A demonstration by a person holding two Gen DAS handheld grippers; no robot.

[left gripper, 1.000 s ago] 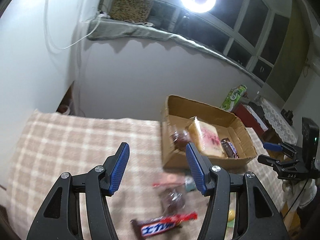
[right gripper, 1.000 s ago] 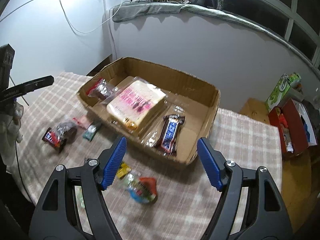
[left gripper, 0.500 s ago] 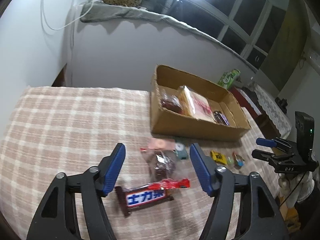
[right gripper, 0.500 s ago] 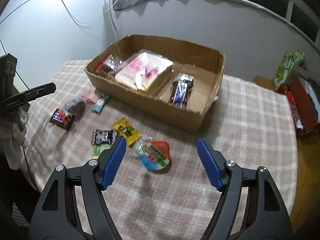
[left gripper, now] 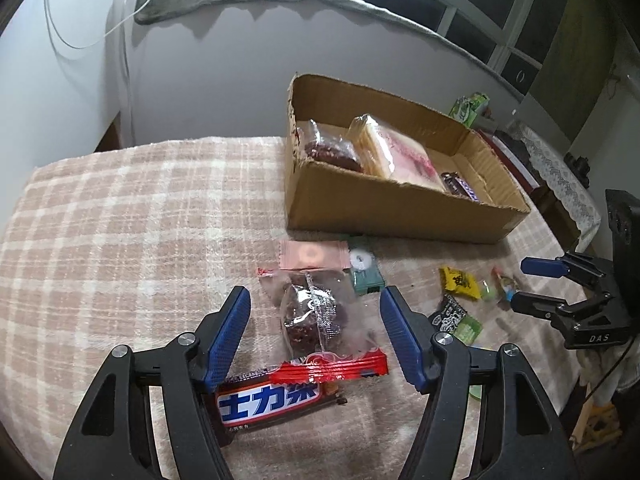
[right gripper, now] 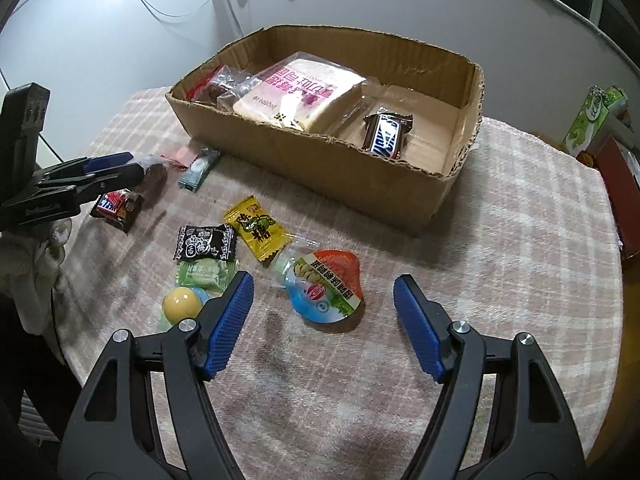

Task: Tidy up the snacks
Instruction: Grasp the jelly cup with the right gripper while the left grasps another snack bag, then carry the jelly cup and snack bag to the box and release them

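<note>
1. Between the fingers of the left gripper [left gripper: 316, 336], a clear packet [left gripper: 316, 312] holding a dark cake is seen lying on the plaid cloth [left gripper: 120, 220]; its long axis runs away from the camera, its red seal toward the camera.
2. Under that seal, a bar [left gripper: 272, 404] printed "士力架" in white-edged blue is laid crosswise, its long axis running left to right.
3. The left jaws are spread wide and nothing is held; the near finger is overlapped with the bar's left end in the picture, but contact cannot be told.
4. "DAS" is read on the body of the right gripper [left gripper: 536, 284] at the right edge of the left view.
5. A cardboard box [right gripper: 320, 160] is stood on the cloth beyond the loose snacks. Three things are held in it: a dark cake packet [right gripper: 220, 84] at its left end, a bagged bread [right gripper: 300, 92] with pink lettering in the middle, and a Snickers bar [right gripper: 386, 136] right of that, its long axis pointing toward the camera.
6. Just before the box, a pink sachet [left gripper: 312, 254] and a teal packet [left gripper: 364, 272] are laid side by side.
7. Near the right gripper [right gripper: 324, 312], a jelly cup [right gripper: 324, 284] is laid with its printed lid up, between the fingers. Left of it lie a yellow candy [right gripper: 258, 228], a black candy [right gripper: 206, 242], a green candy [right gripper: 204, 274] and a yellow ball [right gripper: 182, 302]; their writing is too small to be read.
8. The right jaws are spread wide and nothing is gripped.
</note>
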